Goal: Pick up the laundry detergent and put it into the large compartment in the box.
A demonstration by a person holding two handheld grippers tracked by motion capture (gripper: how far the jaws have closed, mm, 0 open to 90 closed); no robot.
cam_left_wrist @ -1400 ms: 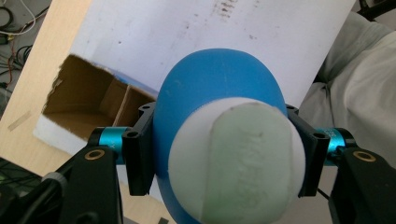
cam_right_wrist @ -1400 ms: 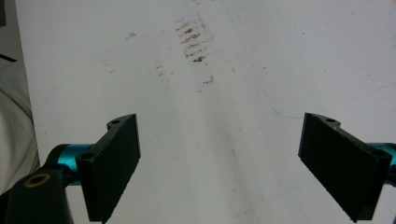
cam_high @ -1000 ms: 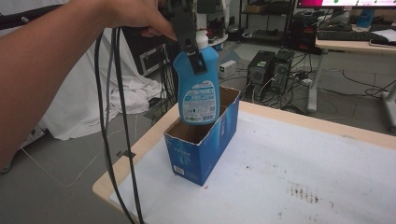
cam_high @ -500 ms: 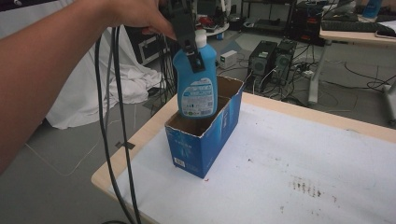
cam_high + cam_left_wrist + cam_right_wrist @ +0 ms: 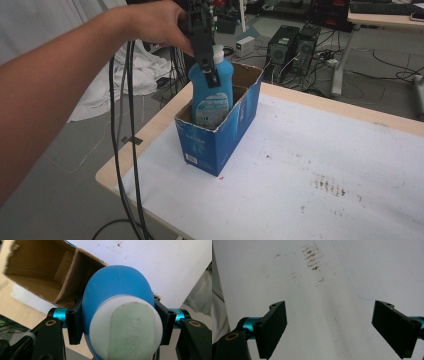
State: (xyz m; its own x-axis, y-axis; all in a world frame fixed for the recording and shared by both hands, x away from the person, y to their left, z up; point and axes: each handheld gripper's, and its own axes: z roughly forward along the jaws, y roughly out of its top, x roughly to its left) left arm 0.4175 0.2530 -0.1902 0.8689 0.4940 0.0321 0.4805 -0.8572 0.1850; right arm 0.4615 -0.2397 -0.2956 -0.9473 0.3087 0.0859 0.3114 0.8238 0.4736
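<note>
A blue bottle (image 5: pixel 212 95) with a white cap stands partly down inside an open blue cardboard box (image 5: pixel 220 135) near the table's left corner. My left gripper (image 5: pixel 210 75) points down and is shut on the bottle's shoulder, held by a hand reaching in from the left. In the left gripper view the bottle (image 5: pixel 117 295) and its white cap sit between the two black jaws, above the box's brown inside (image 5: pixel 42 272). My right gripper (image 5: pixel 329 332) hangs open over the white table top (image 5: pixel 332 277) with nothing between its jaws.
The white table sheet (image 5: pixel 320 165) has a dark smudge (image 5: pixel 330 185) right of the box. Black cables (image 5: pixel 125 150) trail down off the table's left edge. Computer towers (image 5: pixel 292 47) and white cloth (image 5: pixel 125 75) lie on the floor behind.
The left gripper has lowered the blue bottle, which now sits deeper in the box than before. The high view itself has shifted a little.
</note>
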